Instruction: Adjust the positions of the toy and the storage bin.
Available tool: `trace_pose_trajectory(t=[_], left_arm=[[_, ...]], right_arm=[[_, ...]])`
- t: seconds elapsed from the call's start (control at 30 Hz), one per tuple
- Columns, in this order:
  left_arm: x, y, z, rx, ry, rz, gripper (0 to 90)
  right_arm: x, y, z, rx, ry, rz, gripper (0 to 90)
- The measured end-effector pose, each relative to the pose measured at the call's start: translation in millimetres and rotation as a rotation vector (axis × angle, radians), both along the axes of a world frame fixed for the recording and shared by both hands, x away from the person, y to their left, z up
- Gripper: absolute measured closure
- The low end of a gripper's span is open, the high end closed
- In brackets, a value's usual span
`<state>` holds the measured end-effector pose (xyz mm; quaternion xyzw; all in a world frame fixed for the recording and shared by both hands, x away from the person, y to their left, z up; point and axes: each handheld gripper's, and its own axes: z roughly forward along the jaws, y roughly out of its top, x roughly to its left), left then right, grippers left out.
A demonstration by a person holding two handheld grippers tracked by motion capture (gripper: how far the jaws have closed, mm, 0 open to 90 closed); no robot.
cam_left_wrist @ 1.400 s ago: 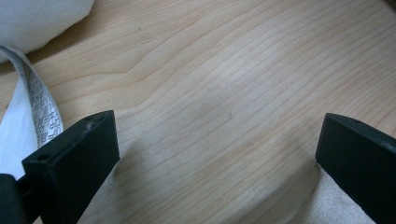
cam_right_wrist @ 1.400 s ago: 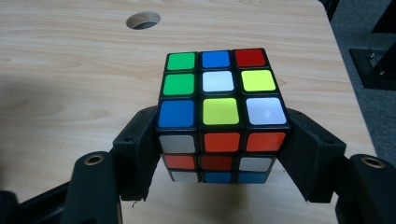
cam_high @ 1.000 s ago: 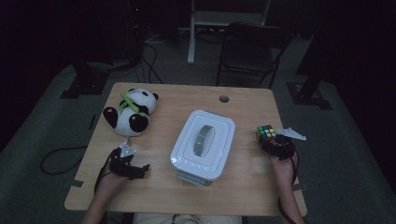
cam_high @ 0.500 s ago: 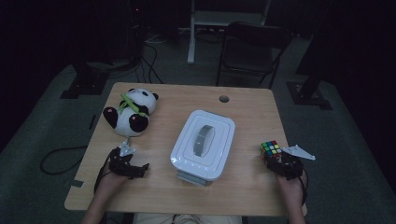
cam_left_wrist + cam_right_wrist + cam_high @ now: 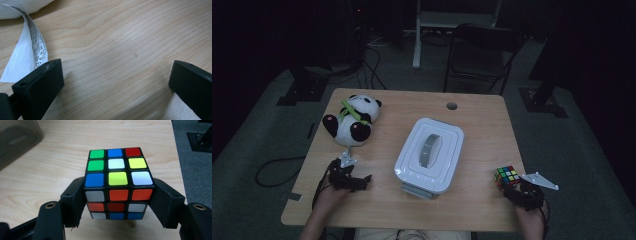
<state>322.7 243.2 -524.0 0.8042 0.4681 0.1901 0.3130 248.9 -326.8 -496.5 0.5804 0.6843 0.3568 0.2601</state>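
A scrambled puzzle cube (image 5: 117, 182) sits between the two black jaws of my right gripper (image 5: 117, 202), and both pads press its sides. From above, the cube (image 5: 507, 176) and that gripper (image 5: 518, 189) are near the table's front right corner. My left gripper (image 5: 349, 180) rests near the front left, below the plush panda (image 5: 353, 120). Its jaws stand wide apart in the left gripper view, over bare wood, with nothing between them (image 5: 112, 82). A white printed label (image 5: 27, 52) curls beside its left jaw.
A white lidded box (image 5: 429, 155) with a grey handle stands at the table's middle, its dark corner (image 5: 17, 140) visible at the upper left of the right gripper view. The wooden table (image 5: 477, 120) has a cable hole (image 5: 452, 106) at the back. A black chair (image 5: 484, 55) stands behind.
My right gripper has carried the cube toward the table's front right corner, closer to the person. The left gripper has stayed in place.
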Motion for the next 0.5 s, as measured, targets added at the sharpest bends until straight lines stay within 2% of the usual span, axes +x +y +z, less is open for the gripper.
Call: trace_pose_trajectory(t=[0.3,0.4,0.5], left_arm=[[-0.1,0.0,0.0,0.0,0.0,0.001,0.4],[-0.1,0.0,0.0,0.0,-0.001,0.001,0.4],[-0.1,0.0,0.0,-0.001,0.0,0.001,0.4]], right_arm=[[-17.2,-3.5,-4.0,0.03,-0.005,0.014,33.4],[-23.0,-5.0,-9.6,0.031,0.005,0.017,33.3],[-27.3,-6.0,-12.1,0.036,-0.015,0.014,33.3]])
